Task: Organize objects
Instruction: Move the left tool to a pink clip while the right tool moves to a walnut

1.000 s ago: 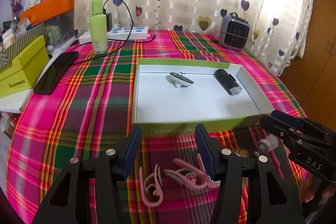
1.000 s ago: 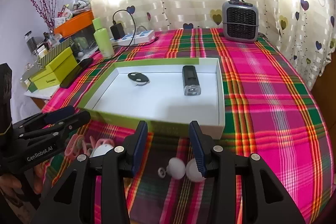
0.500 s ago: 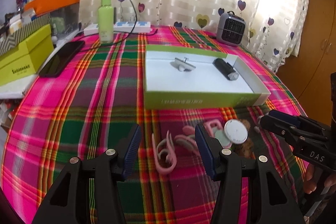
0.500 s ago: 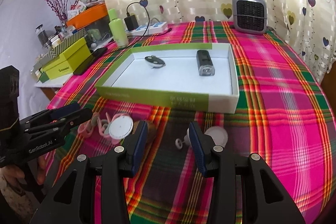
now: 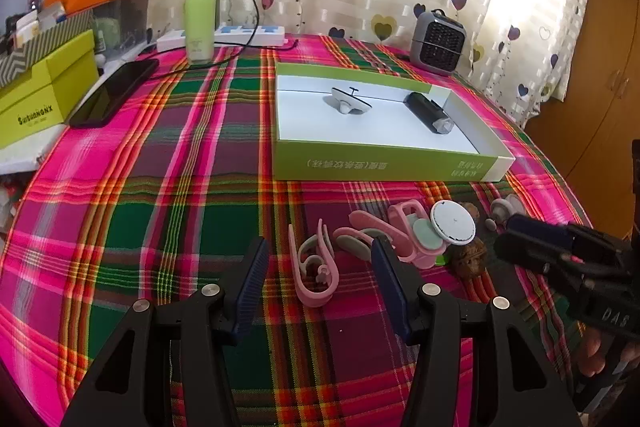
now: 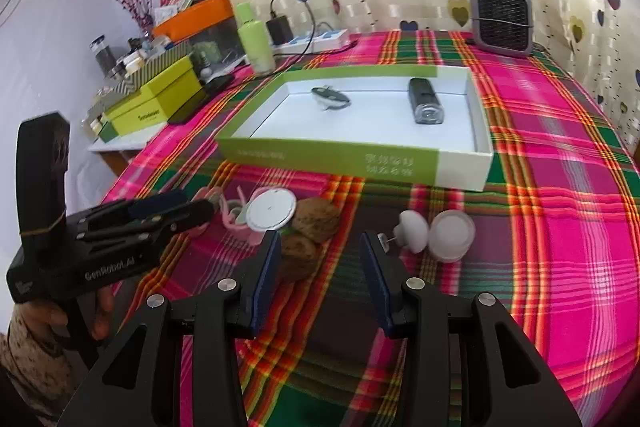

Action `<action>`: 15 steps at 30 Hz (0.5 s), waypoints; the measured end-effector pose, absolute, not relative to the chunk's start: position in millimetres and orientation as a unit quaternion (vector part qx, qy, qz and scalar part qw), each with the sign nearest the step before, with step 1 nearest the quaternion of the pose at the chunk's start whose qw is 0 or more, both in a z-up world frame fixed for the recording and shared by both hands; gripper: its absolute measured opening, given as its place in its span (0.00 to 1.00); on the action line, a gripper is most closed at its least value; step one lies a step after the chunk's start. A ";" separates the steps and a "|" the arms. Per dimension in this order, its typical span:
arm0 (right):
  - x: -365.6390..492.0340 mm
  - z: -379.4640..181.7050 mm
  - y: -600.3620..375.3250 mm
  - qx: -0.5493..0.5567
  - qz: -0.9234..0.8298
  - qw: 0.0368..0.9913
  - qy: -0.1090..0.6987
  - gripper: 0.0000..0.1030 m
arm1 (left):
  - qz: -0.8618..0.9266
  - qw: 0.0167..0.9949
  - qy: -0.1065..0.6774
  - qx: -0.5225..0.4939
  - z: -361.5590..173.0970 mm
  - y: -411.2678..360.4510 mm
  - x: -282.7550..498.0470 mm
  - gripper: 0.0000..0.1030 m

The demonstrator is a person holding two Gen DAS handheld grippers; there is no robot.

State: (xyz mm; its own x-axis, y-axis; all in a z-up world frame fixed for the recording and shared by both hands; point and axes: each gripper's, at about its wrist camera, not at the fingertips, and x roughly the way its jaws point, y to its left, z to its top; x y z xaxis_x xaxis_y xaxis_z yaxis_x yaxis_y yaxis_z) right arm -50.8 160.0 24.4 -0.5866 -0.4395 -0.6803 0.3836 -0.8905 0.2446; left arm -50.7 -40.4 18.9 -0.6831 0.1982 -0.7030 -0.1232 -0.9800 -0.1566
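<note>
A green-and-white box (image 5: 384, 167) (image 6: 332, 155) lies on the plaid tablecloth and holds a black flashlight (image 5: 430, 109) (image 6: 424, 101) and a small dark clip (image 5: 350, 99) (image 6: 330, 98). In front of it lie pink clips (image 5: 314, 267), a white round disc (image 5: 454, 225) (image 6: 271, 214), two brown walnuts (image 6: 314, 219) and two white knobs (image 6: 434, 233). My left gripper (image 5: 320, 279) is open and empty, with a pink clip between its fingers. My right gripper (image 6: 320, 267) is open and empty just in front of the walnuts.
A green bottle (image 5: 199, 21), power strip (image 5: 240, 37), black phone (image 5: 114, 93), yellow-green boxes (image 5: 44, 95) and an orange tray stand at the back left. A small grey heater (image 5: 438, 43) (image 6: 502, 19) stands at the back right.
Both grippers have drawn back from the box and dropped lower. The loose clips, disc, walnuts and knobs now lie further ahead of the fingers. Both stay open.
</note>
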 end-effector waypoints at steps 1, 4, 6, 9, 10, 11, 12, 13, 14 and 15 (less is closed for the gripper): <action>-49.9 23.9 158.9 0.391 -0.889 0.234 -0.033 0.41 | 0.916 0.088 -0.051 -0.389 18.1 -41.5 -50.6 0.51; -48.5 22.3 155.5 0.393 -0.887 0.241 -0.028 0.41 | 0.912 0.085 -0.060 -0.396 15.3 -44.4 -51.7 0.51; -47.8 21.3 154.2 0.395 -0.886 0.243 -0.026 0.41 | 0.911 0.084 -0.064 -0.398 14.3 -46.3 -52.0 0.51; -47.7 19.3 151.9 0.398 -0.883 0.246 -0.024 0.41 | 0.910 0.082 -0.066 -0.402 13.2 -47.0 -52.9 0.51; -47.7 18.6 151.0 0.400 -0.882 0.247 -0.023 0.41 | 0.909 0.082 -0.066 -0.404 12.7 -47.3 -53.3 0.51; -47.3 17.9 150.2 0.401 -0.882 0.246 -0.021 0.41 | 0.908 0.080 -0.066 -0.405 12.5 -47.4 -53.3 0.51; -47.3 17.6 149.1 0.402 -0.882 0.246 -0.020 0.41 | 0.908 0.082 -0.067 -0.405 12.4 -47.5 -52.9 0.51; -47.6 17.4 148.2 0.403 -0.881 0.247 -0.019 0.41 | 0.908 0.082 -0.068 -0.405 12.3 -48.0 -52.6 0.51; -48.3 16.9 147.2 0.404 -0.880 0.247 -0.018 0.41 | 0.907 0.081 -0.068 -0.407 11.9 -48.3 -53.0 0.51; -49.0 16.2 145.1 0.407 -0.879 0.247 -0.016 0.41 | 0.906 0.076 -0.065 -0.411 10.5 -48.0 -53.6 0.51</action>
State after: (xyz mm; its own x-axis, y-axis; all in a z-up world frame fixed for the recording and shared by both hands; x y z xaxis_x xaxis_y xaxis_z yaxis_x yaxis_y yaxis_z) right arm -49.0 145.1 16.2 -0.5467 -0.4470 -0.7080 0.4215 -0.8776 0.2285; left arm -53.6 -48.0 10.5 -0.6500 0.1918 -0.7353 -0.0853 -0.9799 -0.1802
